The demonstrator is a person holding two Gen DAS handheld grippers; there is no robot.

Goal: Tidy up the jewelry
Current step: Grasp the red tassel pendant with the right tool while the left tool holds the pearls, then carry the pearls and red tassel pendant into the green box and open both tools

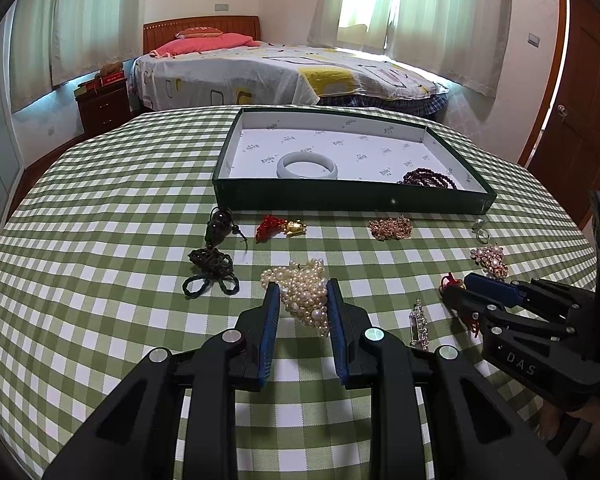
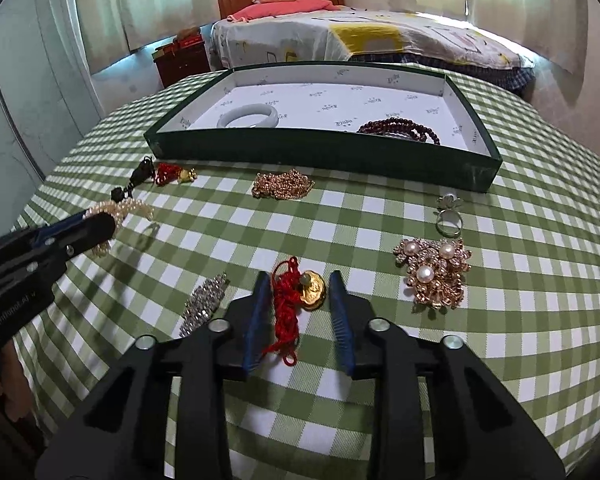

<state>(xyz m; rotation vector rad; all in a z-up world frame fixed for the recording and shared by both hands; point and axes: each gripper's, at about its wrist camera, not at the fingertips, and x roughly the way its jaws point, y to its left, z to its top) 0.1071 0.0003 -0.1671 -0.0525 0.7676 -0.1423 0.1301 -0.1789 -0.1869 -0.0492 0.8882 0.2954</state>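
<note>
A dark green tray [image 1: 352,200] with a white lining stands on the checked table and holds a white bangle [image 1: 307,165] and a dark red bead bracelet [image 1: 430,178]. My left gripper [image 1: 304,292] is open, its jaws on either side of a pearl necklace [image 1: 304,292] lying on the cloth. My right gripper [image 2: 298,284] is open around a gold pendant on red cord [image 2: 300,296]. In the right wrist view the tray [image 2: 320,152] sits ahead, and the left gripper shows at the left by the pearls [image 2: 124,210].
Loose on the cloth: a dark cord necklace [image 1: 212,260], a red and gold charm [image 1: 280,227], a gold chain [image 2: 282,185], a ring [image 2: 448,216], a pearl brooch [image 2: 436,272], a crystal clip [image 2: 204,304]. A bed stands beyond the table.
</note>
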